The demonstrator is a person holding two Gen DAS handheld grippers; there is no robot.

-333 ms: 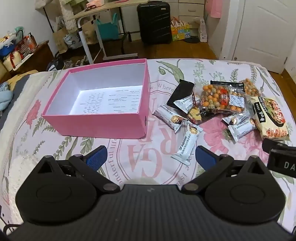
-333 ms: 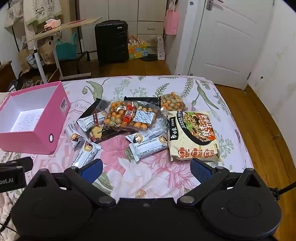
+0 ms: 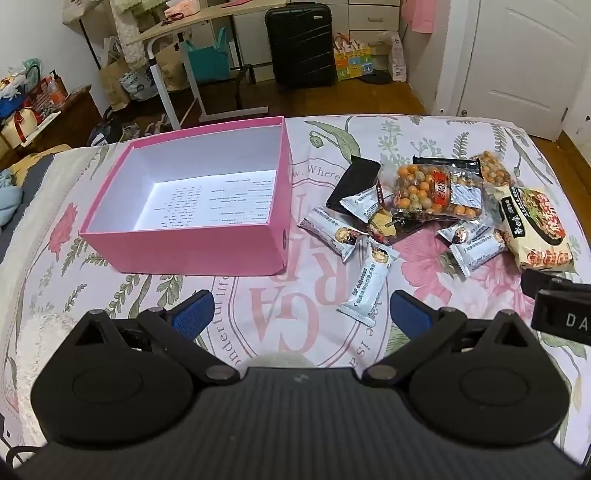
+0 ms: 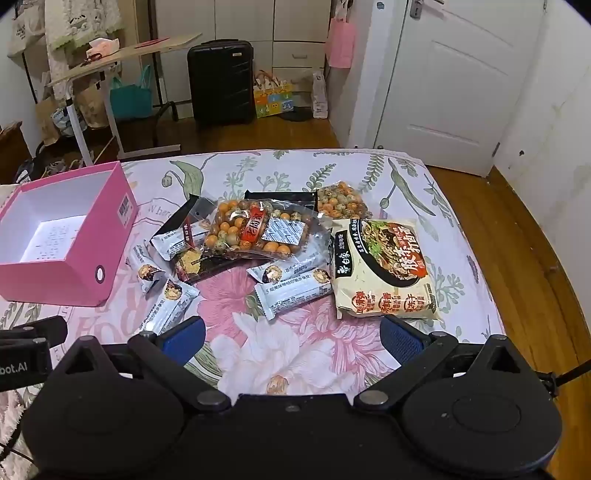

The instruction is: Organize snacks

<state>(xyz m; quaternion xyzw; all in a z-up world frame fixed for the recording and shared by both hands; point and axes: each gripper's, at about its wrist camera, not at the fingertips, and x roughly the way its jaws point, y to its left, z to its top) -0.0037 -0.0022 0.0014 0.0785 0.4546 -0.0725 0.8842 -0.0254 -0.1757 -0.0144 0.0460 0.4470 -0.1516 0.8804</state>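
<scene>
An empty pink box [image 3: 192, 254] [image 4: 70, 280] with a white inside sits on the floral bedspread, left of a heap of snacks. The heap holds a clear bag of coated nuts [image 3: 436, 192] [image 4: 258, 230], a noodle packet [image 3: 535, 225] [image 4: 384, 269], a second nut bag [image 4: 341, 203], dark packets [image 3: 354, 181] and several small white bars [image 3: 365, 284] [image 4: 295, 293]. My left gripper [image 3: 301, 314] hangs open above the cloth in front of the box, nothing between its blue pads. My right gripper [image 4: 293, 341] is open too, just short of the heap.
The bedspread [image 4: 424, 192] ends at its far and right edges over a wooden floor [image 4: 535, 258]. Beyond stand a black suitcase [image 4: 221, 81], a folding table [image 3: 192, 29], bags and a white door [image 4: 454, 74]. Part of the other gripper shows at the right edge [image 3: 561, 314].
</scene>
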